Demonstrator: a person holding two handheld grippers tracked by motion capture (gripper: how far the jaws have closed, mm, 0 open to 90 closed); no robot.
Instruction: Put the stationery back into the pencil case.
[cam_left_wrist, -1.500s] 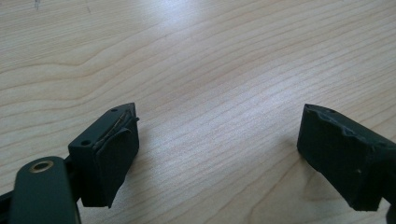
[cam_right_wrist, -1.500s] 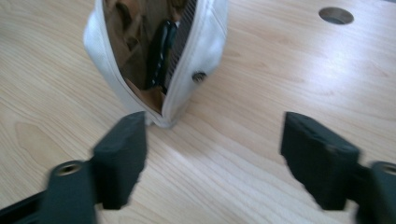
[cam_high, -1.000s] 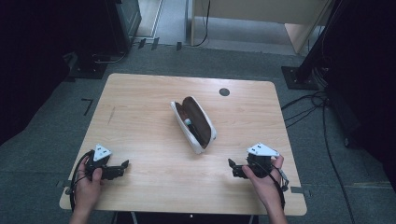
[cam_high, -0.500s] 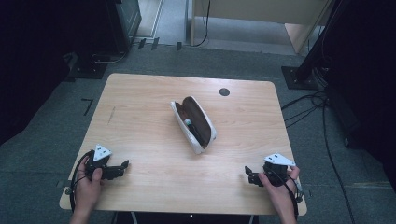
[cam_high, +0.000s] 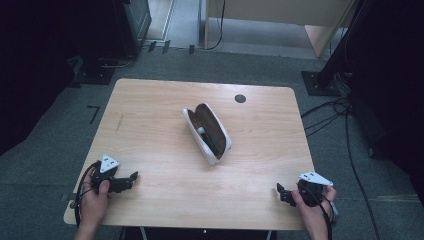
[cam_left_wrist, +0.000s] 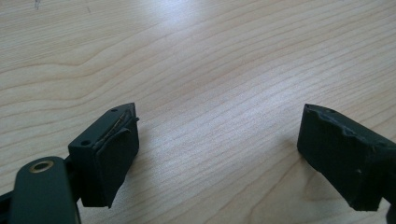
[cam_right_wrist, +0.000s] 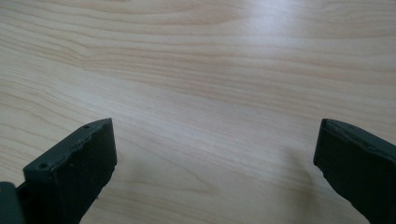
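Pale wood-grain table (cam_high: 160, 125) carries one item: an open spectacle case, white outside with a brown lining (cam_high: 207, 134), lying near the centre, slightly toward the far side. A small dark object rests inside it; its nature cannot be told. A dark round grommet (cam_high: 240, 98) sits in the table near the far edge.

Left gripper (cam_high: 131, 176) rests at the near left corner, released, jaws wide apart over bare wood. Right gripper (cam_high: 281, 192) sits at the near right corner, likewise released and holding nothing. Both stand well apart from the case.
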